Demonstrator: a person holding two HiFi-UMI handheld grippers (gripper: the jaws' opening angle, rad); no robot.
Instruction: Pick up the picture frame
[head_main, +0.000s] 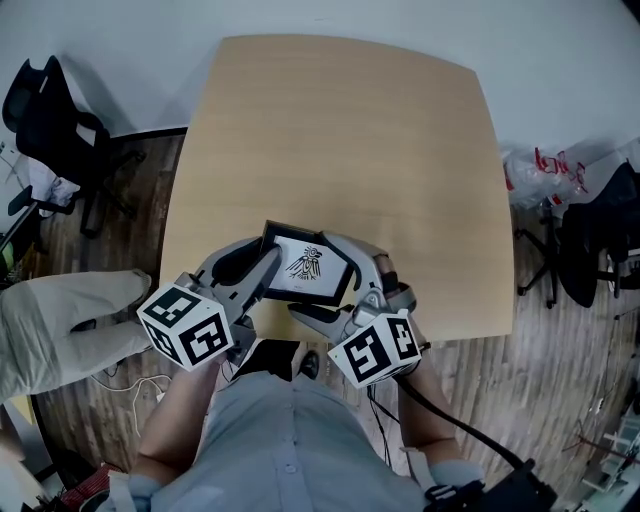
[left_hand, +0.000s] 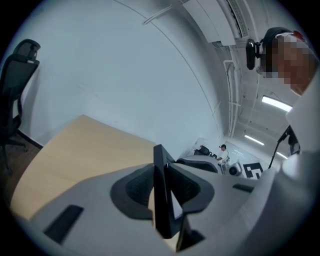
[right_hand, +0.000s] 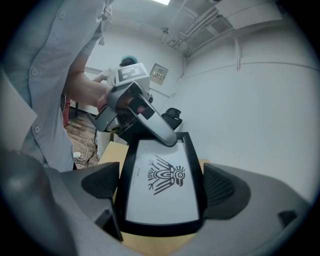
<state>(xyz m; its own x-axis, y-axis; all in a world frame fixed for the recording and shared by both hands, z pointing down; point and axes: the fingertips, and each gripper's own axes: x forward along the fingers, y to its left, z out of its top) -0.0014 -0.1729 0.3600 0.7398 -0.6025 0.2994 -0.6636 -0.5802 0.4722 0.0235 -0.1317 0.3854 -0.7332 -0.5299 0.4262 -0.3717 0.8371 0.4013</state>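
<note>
At the table's (head_main: 340, 130) near edge, the picture frame (head_main: 308, 264) sits tilted between my tools. My left gripper (left_hand: 162, 170) pinches its thin rim edge-on, and my right gripper (right_hand: 162, 186) spans its width, pads against both sides. The grasp seems made. Next, I judge, comes a matched, level lift without twisting.

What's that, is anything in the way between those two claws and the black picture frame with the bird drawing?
Nothing visible stands in the way. The left gripper is clamped on one edge of the black picture frame, and the right gripper appears to grip it across its width, one jaw on each side.
</note>
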